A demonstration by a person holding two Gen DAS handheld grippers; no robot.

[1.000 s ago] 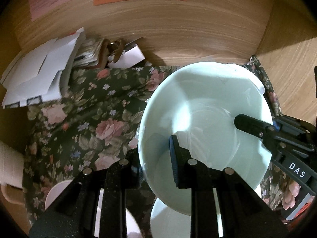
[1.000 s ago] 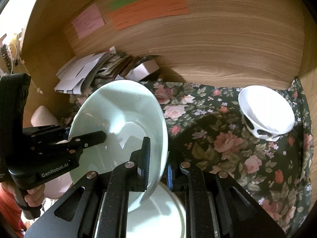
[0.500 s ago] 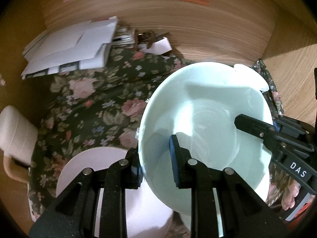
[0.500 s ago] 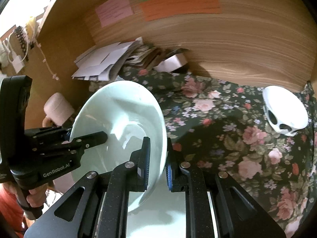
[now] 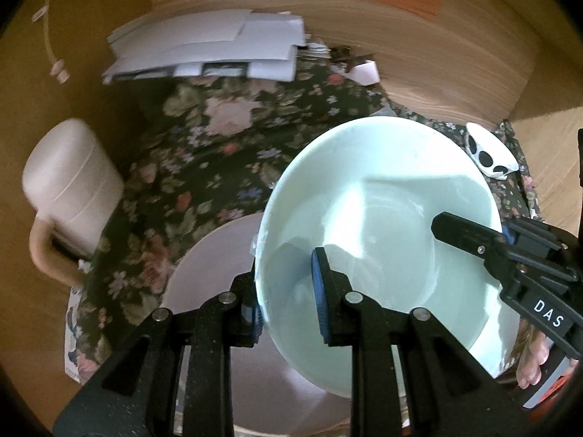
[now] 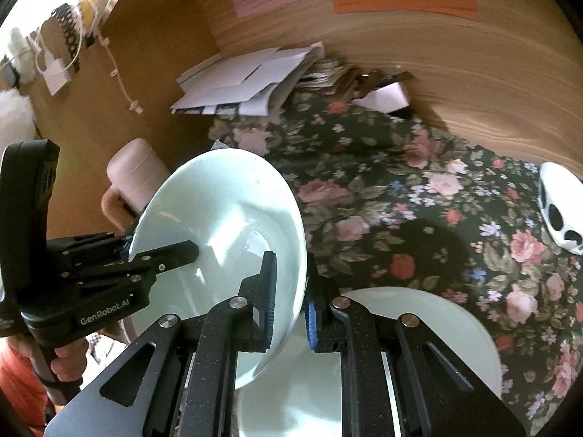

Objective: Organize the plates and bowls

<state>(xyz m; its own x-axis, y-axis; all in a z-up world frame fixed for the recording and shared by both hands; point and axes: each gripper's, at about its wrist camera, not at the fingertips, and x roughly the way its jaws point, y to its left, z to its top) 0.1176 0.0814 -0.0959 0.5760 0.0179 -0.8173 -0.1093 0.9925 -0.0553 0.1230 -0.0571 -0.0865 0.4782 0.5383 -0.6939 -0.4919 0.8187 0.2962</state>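
The bowl [image 5: 382, 225] is hanging tilted above the cloth [image 5: 204, 167], with the left gripper [image 5: 288, 293] sitting on its left rim and the right gripper [image 6: 289, 306] on its right rim. A plate [image 5: 215, 255] is lying on the cloth under the bowl's left side, and another plate [image 6: 430, 324] is lying under its right. The mug [image 5: 69, 189] is standing far left, the papers [image 5: 211, 51] are leaning against the back wall [image 5: 419, 58], and a small dish [image 6: 561, 207] is sitting far right on the cloth.

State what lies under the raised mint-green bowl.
Both claws, left and right, hold the bowl over a pale plate on the floral cloth. The bowl hides part of the plate.
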